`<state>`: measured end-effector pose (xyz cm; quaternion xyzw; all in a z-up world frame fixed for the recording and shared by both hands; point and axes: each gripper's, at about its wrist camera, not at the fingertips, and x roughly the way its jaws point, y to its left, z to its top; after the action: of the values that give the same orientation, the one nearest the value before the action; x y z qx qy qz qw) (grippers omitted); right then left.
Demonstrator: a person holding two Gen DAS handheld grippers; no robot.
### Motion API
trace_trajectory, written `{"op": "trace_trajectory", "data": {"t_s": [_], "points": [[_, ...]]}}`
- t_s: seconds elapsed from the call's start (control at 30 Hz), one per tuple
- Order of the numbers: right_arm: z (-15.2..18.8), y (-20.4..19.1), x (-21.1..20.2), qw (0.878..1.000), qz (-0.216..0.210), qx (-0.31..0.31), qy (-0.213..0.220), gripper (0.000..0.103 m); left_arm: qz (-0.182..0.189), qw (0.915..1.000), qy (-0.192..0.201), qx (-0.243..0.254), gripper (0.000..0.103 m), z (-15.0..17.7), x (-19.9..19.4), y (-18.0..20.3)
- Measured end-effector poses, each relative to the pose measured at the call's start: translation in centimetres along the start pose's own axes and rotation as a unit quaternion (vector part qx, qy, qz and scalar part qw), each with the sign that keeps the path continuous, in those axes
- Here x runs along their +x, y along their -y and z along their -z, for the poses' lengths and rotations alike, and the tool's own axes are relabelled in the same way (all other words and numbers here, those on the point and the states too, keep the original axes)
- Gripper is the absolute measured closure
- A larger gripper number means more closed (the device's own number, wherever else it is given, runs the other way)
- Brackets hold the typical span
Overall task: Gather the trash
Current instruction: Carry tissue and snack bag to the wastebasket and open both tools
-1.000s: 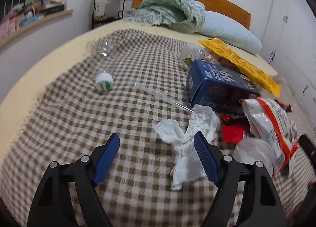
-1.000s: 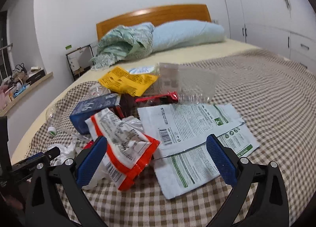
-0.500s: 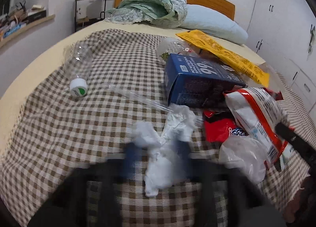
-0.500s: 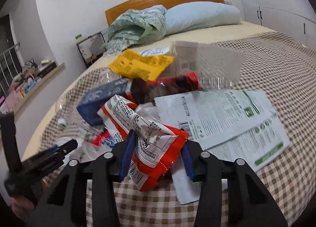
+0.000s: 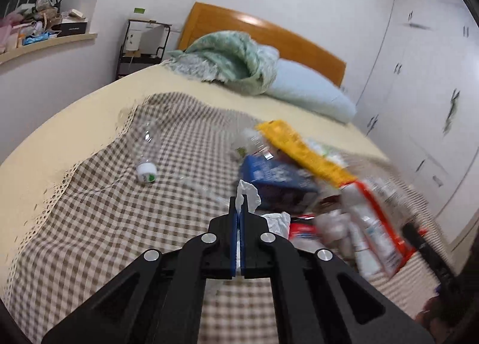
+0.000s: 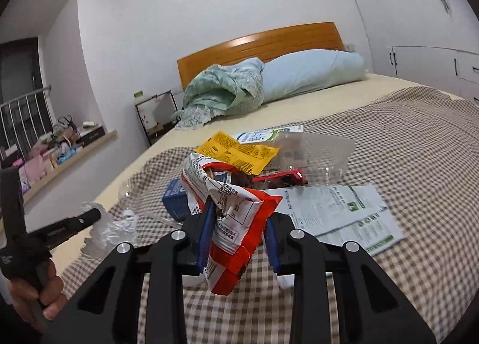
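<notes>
**A:** Left wrist view first: the left gripper point(image 5: 238, 218) is clenched on a tissue point(image 5: 247, 194), with white paper sticking out past the blue pads and the rest hanging under them, off the checked cloth point(image 5: 119, 224). Is that grip good enough?

**B:** I'd say so. Tissue is light and crushes flat, so the jaws meet fully on it. The risk is a loose tail dragging across the pile, so lift it clear before swinging away.

**A:** And the right gripper point(image 6: 239, 236)?

**B:** Its jaws are closing on the red-and-white snack bag point(image 6: 233, 212), which stands between the pads, already pinched at its middle and raised above the cloth. The bag is slick and puffy (foil like that tends to slide), so let the jaws finish before pulling harder.

**A:** What stays behind?

**B:** Plenty: a blue carton point(image 6: 175, 199), a yellow wrapper point(image 6: 236, 149), a clear tray point(image 6: 311, 155), the printed sheets point(image 6: 338, 209), a clear bottle point(image 5: 146, 164) lying apart on the left, and a crumpled clear film point(image 6: 101, 230) near the left tool.

**A:** Where does it all go?

**B:** No bin shows in either view, so I can't tell. Carry both pieces high and keep the two tools apart, since they sit close together over the pile.
</notes>
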<state>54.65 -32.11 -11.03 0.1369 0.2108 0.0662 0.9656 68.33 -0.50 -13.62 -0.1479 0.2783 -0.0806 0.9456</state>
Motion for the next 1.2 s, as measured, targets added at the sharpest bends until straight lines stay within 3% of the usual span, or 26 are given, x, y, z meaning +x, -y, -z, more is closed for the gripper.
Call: {"op": "trace_trajectory", "data": {"t_s": [0.17,0.33,0.6,0.67,0.83,0.93,1.07,1.13,1.17,1.2], "points": [[-0.2,0.7,-6.2,0.999,0.024,0.006,0.029,0.073,0.001,0.9987,0.045,0.023,0.103,1.1,-6.4,4.4],[0.7,4.9,-13.9,0.996,0.071,0.024,0.040,0.073,0.033,0.9974,0.035,0.054,0.103,4.5,-11.0,10.3],[5.0,17.3,-29.5,0.978,0.197,0.054,0.040,0.073,0.129,0.9855,-0.025,0.107,0.103,12.5,-15.8,23.8],[6.7,20.5,-33.1,0.970,0.229,0.069,0.035,0.073,0.156,0.9782,-0.050,0.128,0.103,15.1,-16.5,27.8],[12.2,27.4,-36.2,0.954,0.261,0.142,-0.026,0.073,0.192,0.9524,-0.141,0.190,0.103,23.0,-15.8,36.1],[17.7,31.8,-35.9,0.936,0.280,0.201,-0.073,0.073,0.184,0.9336,-0.202,0.232,0.103,29.6,-14.0,40.1],[25.5,36.7,-34.0,0.903,0.295,0.284,-0.128,0.073,0.151,0.9201,-0.245,0.266,0.103,37.3,-10.8,42.4],[29.1,38.9,-32.7,0.888,0.293,0.330,-0.131,0.067,0.140,0.9075,-0.296,0.263,0.103,40.0,-8.5,42.9],[30.2,39.5,-31.6,0.886,0.285,0.340,-0.137,0.038,0.140,0.9005,-0.324,0.255,0.103,40.9,-7.5,43.2],[32.4,40.5,-29.4,0.881,0.267,0.352,-0.171,0.018,0.138,0.8972,-0.337,0.250,0.103,41.5,-6.4,43.3]]}}
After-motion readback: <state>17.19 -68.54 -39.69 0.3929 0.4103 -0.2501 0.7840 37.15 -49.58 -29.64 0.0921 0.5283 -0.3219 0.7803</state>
